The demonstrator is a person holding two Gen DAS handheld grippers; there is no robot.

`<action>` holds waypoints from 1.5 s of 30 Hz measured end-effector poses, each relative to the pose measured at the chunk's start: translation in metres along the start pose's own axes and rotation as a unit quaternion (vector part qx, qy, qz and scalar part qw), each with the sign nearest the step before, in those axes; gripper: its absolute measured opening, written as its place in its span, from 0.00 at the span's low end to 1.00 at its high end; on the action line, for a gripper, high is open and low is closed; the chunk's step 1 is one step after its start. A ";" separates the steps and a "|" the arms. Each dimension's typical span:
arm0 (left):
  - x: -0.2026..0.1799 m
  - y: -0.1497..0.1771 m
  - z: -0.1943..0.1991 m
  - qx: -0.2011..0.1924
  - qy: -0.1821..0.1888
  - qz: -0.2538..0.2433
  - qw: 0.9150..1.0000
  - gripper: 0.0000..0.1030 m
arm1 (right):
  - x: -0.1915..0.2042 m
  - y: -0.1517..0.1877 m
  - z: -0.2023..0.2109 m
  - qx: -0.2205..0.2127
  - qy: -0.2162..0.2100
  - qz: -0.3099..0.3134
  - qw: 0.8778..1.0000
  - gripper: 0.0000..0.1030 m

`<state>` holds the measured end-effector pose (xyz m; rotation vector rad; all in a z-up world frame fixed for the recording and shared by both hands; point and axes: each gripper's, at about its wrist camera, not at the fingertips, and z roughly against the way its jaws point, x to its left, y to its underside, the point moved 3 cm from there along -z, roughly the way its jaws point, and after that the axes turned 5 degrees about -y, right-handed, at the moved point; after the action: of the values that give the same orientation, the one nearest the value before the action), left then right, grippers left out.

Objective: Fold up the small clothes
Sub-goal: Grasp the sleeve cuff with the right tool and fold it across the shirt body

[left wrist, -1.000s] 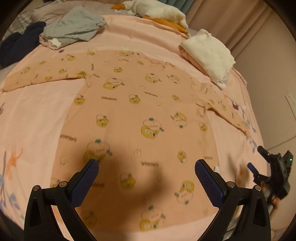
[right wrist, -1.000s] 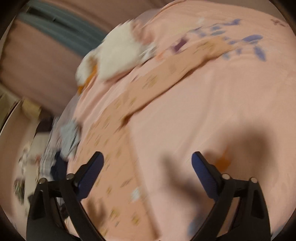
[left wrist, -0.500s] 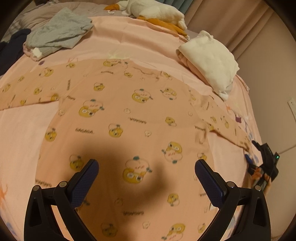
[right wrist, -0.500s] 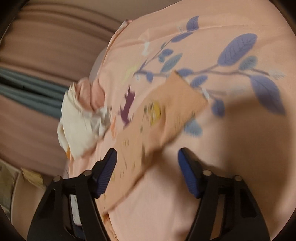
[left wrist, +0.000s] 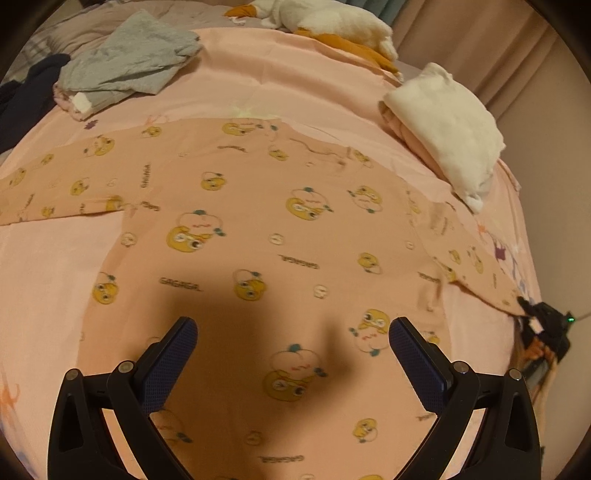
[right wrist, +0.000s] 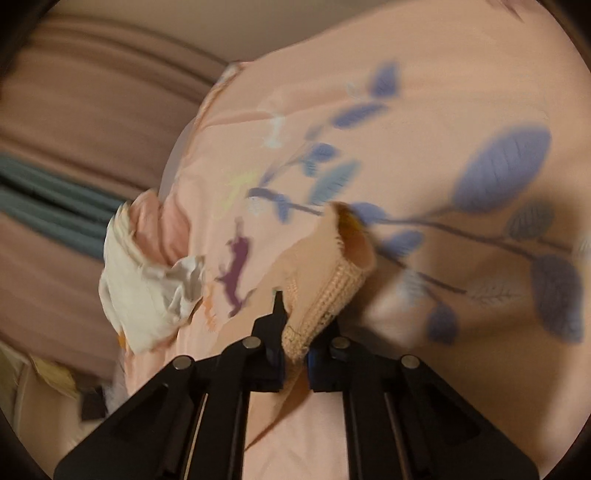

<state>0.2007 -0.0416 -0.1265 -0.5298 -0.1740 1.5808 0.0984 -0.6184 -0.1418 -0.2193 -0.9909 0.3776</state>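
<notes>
The peach cotton long-sleeved top with yellow cartoon prints [left wrist: 280, 236] is spread flat on the bed; its ribbed right cuff [right wrist: 328, 295] is clamped in the right gripper [right wrist: 293, 354]; the left gripper [left wrist: 291, 354] is held wide and empty; the sleeve is best drawn inward low.

The little top [left wrist: 258, 229] lies flat in the middle of the bed [left wrist: 258, 74]. Far left sits a heap of clothes [left wrist: 125, 62]. Far right lies a folded pile [left wrist: 447, 129]. A soft toy [left wrist: 332, 22] rests behind.
</notes>
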 end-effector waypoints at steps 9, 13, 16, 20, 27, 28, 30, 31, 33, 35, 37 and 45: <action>0.039 -0.005 0.016 -0.008 0.003 0.044 0.999 1.00 | 0.163 0.027 0.010 0.021 0.015 0.219 0.975 0.08; 0.063 -0.007 0.031 -0.025 0.001 0.054 0.998 1.00 | 0.248 0.066 0.003 0.029 0.008 0.306 0.952 0.08; 0.087 -0.009 0.039 -0.033 0.000 0.070 0.997 1.00 | 0.303 0.109 -0.006 0.032 0.007 0.373 0.927 0.08; 0.118 -0.012 0.046 -0.039 -0.008 0.092 0.995 1.00 | 0.354 0.176 -0.030 0.048 0.001 0.445 0.894 0.08; 0.174 -0.014 0.052 -0.049 -0.031 0.131 0.990 1.00 | 0.380 0.318 -0.085 0.099 0.014 0.569 0.816 0.08; 0.180 -0.014 0.052 -0.049 -0.034 0.137 0.989 1.00 | 0.378 0.339 -0.093 0.111 0.015 0.584 0.804 0.08; 0.191 -0.015 0.053 -0.051 -0.038 0.147 0.987 1.00 | 0.374 0.385 -0.105 0.131 0.018 0.620 0.773 0.08; 0.195 -0.015 0.054 -0.052 -0.038 0.149 0.987 1.00 | 0.371 0.404 -0.109 0.135 0.022 0.637 0.758 0.10; 0.202 -0.016 0.054 -0.053 -0.043 0.156 0.985 1.00 | 0.366 0.437 -0.116 0.150 0.024 0.665 0.731 0.11; 0.207 -0.016 0.054 -0.053 -0.043 0.161 0.985 1.00 | 0.354 0.468 -0.123 0.180 0.022 0.690 0.700 0.16; 0.208 -0.018 0.054 -0.055 -0.041 0.165 0.984 1.00 | 0.347 0.488 -0.124 0.209 0.017 0.705 0.677 0.36; 0.188 -0.038 0.050 -0.065 -0.009 0.145 0.987 1.00 | 0.350 0.428 -0.071 0.286 -0.147 0.614 0.721 0.60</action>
<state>0.2148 0.1551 -0.1090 -0.6655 -0.2229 1.8667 0.2406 -0.0858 -0.0586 -0.2299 -0.8584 1.9776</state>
